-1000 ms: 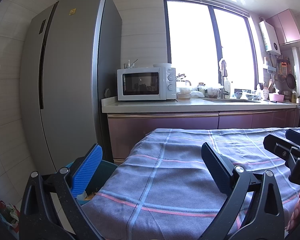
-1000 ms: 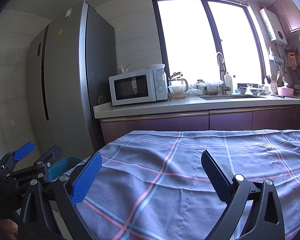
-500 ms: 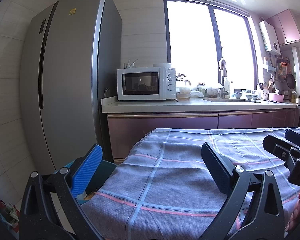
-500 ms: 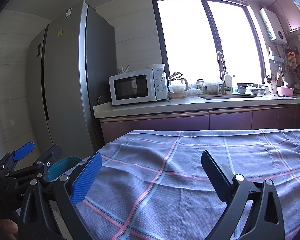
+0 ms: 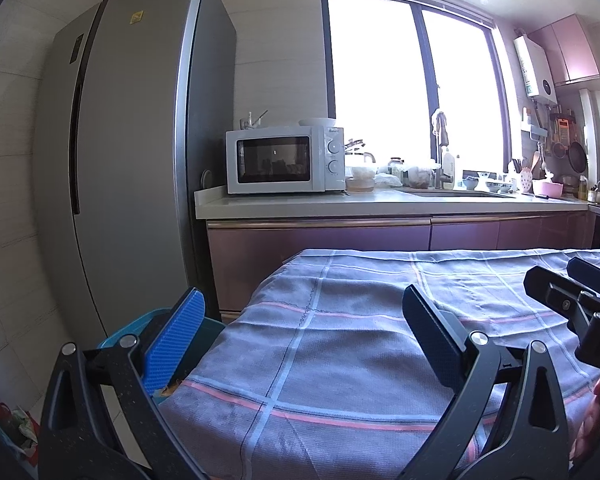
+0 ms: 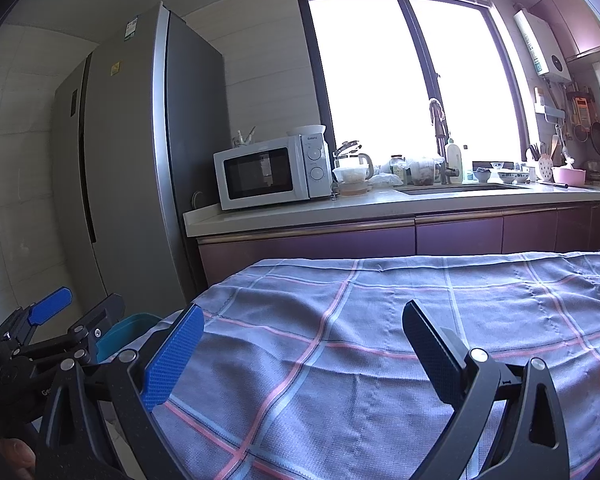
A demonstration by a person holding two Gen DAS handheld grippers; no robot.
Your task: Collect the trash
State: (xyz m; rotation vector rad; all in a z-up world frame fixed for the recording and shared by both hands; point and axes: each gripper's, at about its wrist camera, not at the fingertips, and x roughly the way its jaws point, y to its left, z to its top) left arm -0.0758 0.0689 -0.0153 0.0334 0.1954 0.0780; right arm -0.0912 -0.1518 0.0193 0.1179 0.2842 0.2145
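My left gripper (image 5: 304, 332) hangs open over the near left corner of a table under a blue plaid cloth (image 5: 380, 320), with nothing between its fingers. Beside that corner, on the floor, stands a teal bin (image 5: 118, 334); a small orange scrap shows inside it behind my blue pad. My right gripper (image 6: 300, 344) is also open and empty, over the cloth (image 6: 380, 300) further right. Each gripper shows in the other's view: the right gripper (image 5: 564, 274) at the right edge, the left gripper (image 6: 82, 306) at the lower left, next to the bin (image 6: 128, 328). No loose trash shows on the cloth.
A tall grey fridge (image 5: 132, 160) stands left of the bin. Behind the table runs a counter (image 5: 380, 204) with a white microwave (image 5: 284, 160), a sink and dishes under a bright window. A bag with red and green contents (image 5: 12, 428) lies on the floor at the lower left.
The left wrist view has shifted very slightly, so the scene sits a touch higher in it. Both grippers stay open and empty.
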